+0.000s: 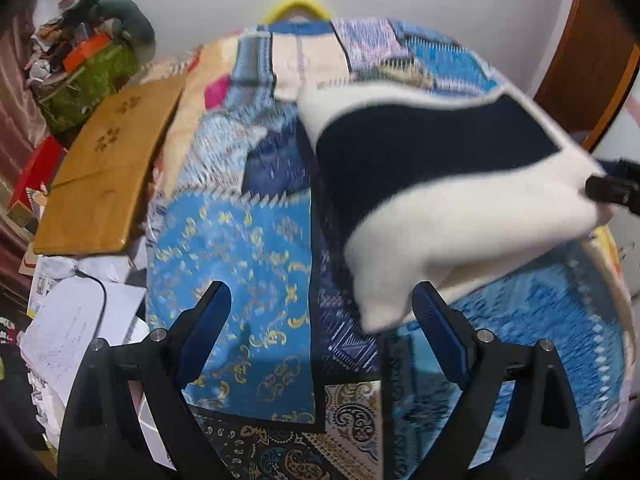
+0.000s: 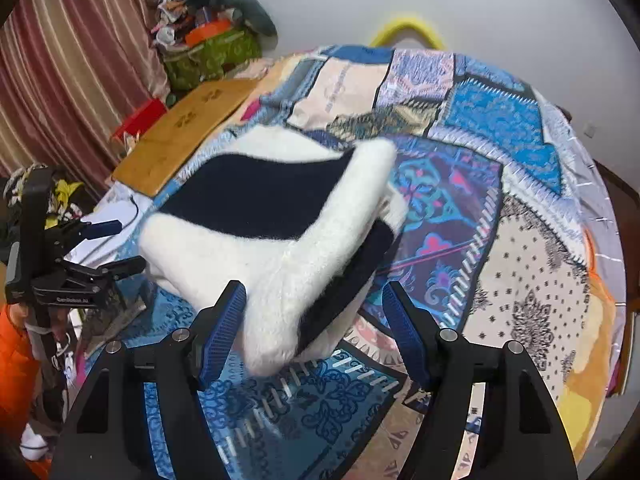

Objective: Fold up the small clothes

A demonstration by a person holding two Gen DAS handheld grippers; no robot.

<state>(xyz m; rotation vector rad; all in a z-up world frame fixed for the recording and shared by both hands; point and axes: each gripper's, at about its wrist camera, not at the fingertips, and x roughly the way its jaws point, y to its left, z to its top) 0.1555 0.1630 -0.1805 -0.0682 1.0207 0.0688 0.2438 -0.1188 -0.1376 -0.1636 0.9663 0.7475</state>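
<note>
A fuzzy white and navy garment lies folded over on the patchwork bedspread. My left gripper is open; a white corner of the garment reaches just inside its right finger without being pinched. In the right wrist view that gripper stands at the garment's left end. My right gripper is open around the garment's folded near end; the left pad is close to the fleece and the right pad stands apart from it. In the left wrist view the right gripper shows at the garment's far right end.
A wooden board lies along the bed's left edge, with papers and a cable beside it. A green bag piled with clutter stands by the striped curtain. An orange sleeve shows at far left.
</note>
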